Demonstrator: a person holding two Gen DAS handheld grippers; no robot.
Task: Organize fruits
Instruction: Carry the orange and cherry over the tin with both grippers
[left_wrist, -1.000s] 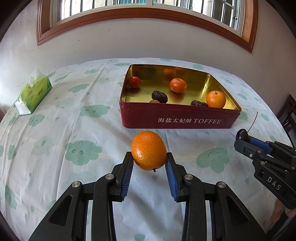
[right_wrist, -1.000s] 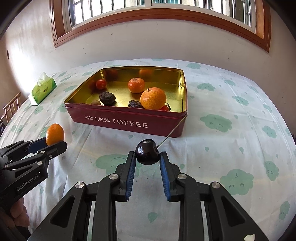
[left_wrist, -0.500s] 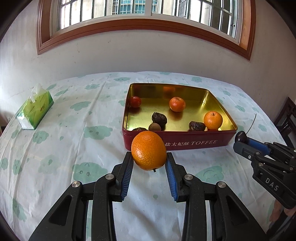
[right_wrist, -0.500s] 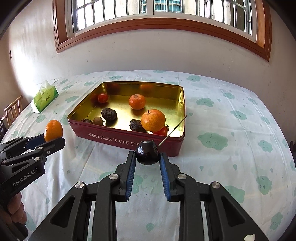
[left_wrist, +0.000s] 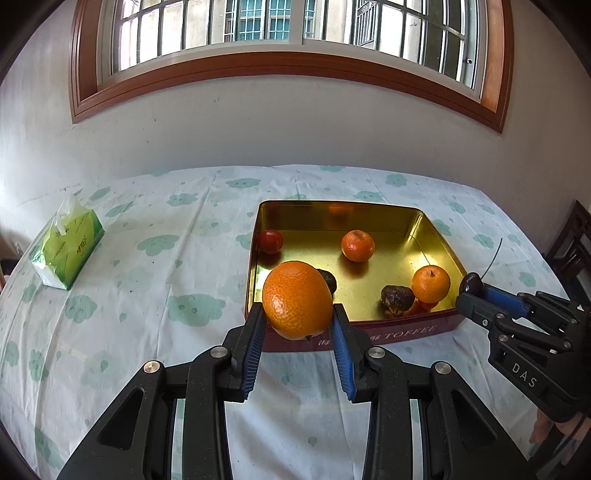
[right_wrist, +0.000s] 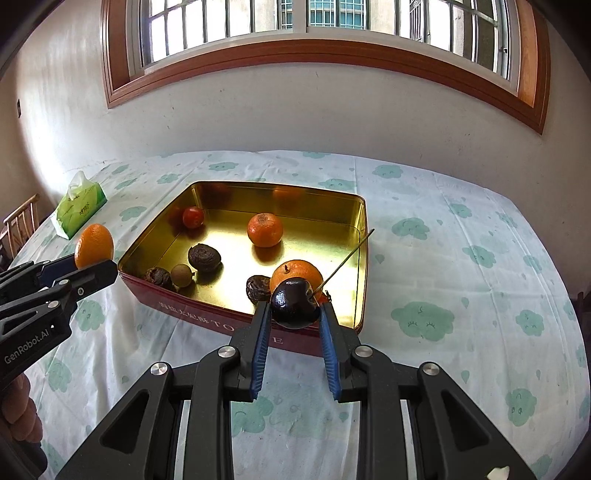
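Note:
My left gripper (left_wrist: 298, 325) is shut on an orange mandarin (left_wrist: 297, 299), held above the near left corner of the red toffee tin (left_wrist: 391, 334). My right gripper (right_wrist: 294, 317) is shut on a dark cherry (right_wrist: 293, 302) with a long stem, held over the tin's (right_wrist: 207, 319) near wall. Inside the gold-lined tin lie two mandarins (right_wrist: 265, 229) (right_wrist: 295, 273), a small red fruit (right_wrist: 193, 217), several dark wrinkled fruits (right_wrist: 204, 257) and a small brown round one (right_wrist: 182, 275). The left gripper (right_wrist: 94, 269) with its mandarin (right_wrist: 94, 245) shows at the left of the right wrist view.
A green tissue pack (left_wrist: 66, 247) lies at the table's left edge. The table carries a white cloth with green cloud prints (left_wrist: 166, 277). A wall with a wood-framed window stands behind. A chair (right_wrist: 18, 221) is at the far left, another (left_wrist: 570, 243) at the far right.
Both grippers have risen and moved toward the tin, each keeping its fruit. The tin now sits lower and closer under the fingertips in both views.

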